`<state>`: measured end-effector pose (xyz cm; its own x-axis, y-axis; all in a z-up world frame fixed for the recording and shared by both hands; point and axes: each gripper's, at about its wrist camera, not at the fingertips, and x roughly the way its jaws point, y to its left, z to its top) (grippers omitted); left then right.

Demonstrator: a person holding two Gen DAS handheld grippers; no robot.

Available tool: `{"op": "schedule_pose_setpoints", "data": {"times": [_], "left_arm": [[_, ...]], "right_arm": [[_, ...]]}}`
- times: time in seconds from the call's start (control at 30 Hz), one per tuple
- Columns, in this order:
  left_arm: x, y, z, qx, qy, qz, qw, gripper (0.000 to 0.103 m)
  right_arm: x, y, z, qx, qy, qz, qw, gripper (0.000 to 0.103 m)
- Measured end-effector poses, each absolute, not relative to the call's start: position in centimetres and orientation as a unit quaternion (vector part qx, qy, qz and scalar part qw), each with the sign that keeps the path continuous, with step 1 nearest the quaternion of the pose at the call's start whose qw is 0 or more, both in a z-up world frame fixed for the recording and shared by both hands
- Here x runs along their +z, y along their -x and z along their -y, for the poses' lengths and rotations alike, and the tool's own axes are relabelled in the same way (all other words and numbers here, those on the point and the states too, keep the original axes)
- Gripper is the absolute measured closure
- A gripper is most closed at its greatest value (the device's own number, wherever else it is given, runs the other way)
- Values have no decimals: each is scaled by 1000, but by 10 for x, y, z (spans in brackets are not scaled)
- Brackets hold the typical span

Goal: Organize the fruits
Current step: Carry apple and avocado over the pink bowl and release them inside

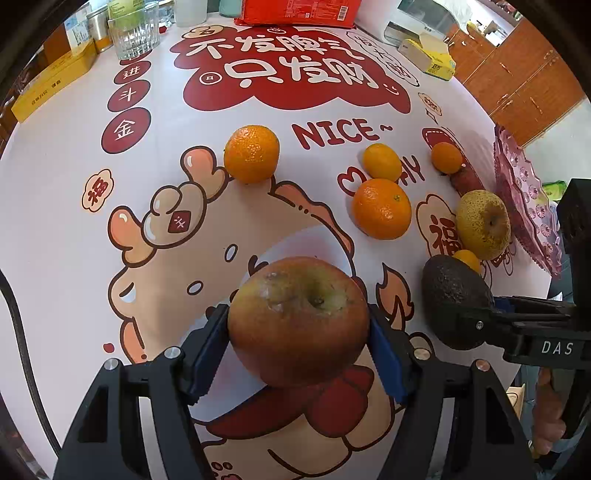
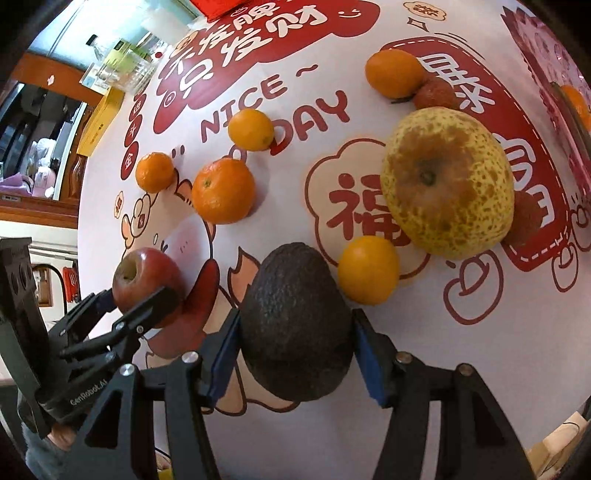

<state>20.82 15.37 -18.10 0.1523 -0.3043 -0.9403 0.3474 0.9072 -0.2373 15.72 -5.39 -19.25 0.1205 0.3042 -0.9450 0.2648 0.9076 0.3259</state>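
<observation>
Apple: the red-brown apple (image 1: 298,319) sits between the blue pads of the left tool (image 1: 297,356), stem hollow up, low over the printed worktop (image 1: 55,221); the right wrist view shows it (image 2: 146,278) from the side, redder, in the tool's black fingers.
Left tool: closed onto the apple, both pads touching its sides.
Avocado: the dark avocado (image 2: 295,325) fills the gap of the right tool (image 2: 295,354), narrow end pointing away from the camera; in the left wrist view it (image 1: 456,301) is at the right, in the other tool's grip.
Right tool: closed onto the avocado, pads against both flanks.
Pear: a speckled yellow pear (image 2: 448,182) lies beyond the avocado, on the red print.
Small orange fruit: one (image 2: 368,270) lies between avocado and pear, nearly hidden in the left wrist view.
Oranges: a large orange (image 1: 382,208) lies mid-worktop, a second (image 1: 252,154) to its left, two small ones (image 1: 381,161) (image 1: 447,157) further back.
Only in the right wrist view: two rough red fruits, one (image 2: 434,95) touching a small orange, one (image 2: 526,218) behind the pear.
Only in the left wrist view: a pink patterned tray (image 1: 524,192) at the worktop's right edge, a ribbed glass (image 1: 135,31), a yellow box (image 1: 51,85), a tissue pack (image 1: 430,55).
</observation>
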Motion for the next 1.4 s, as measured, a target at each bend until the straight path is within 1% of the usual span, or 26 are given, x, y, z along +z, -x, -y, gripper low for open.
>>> {"op": "schedule_pose_setpoints", "data": {"times": [0.1, 0.2, 0.37, 0.53, 0.73, 0.9, 1.07, 1.4], "left_arm": [[-180, -206, -152, -213, -29, -612, 761, 33], [-178, -201, -149, -206, -42, -609, 765, 33], [-166, -192, -151, -207, -32, -602, 771, 33], [-134, -179, -143, -218, -26, -576, 787, 33], [-95, -165, -119, -244, -20, -548, 800, 33], [-70, -155, -80, -271, -23, -527, 805, 33], [-52, -146, -34, -275, -31, -513, 813, 33], [-48, -150, 83, -238, -27, -519, 821, 33]], "right_arm": [[-193, -158, 54, 11, -213, -656, 724, 45], [-187, -155, 48, 9, -176, -648, 741, 45], [-173, -142, 43, 22, -145, -631, 762, 46], [-143, -127, 39, 30, -116, -599, 792, 46], [-97, -105, 57, 25, -108, -551, 827, 46], [-68, -88, 90, 10, -119, -515, 849, 46], [-51, -78, 133, 6, -125, -491, 862, 46], [-41, -95, 242, 28, -106, -483, 869, 46]]}}
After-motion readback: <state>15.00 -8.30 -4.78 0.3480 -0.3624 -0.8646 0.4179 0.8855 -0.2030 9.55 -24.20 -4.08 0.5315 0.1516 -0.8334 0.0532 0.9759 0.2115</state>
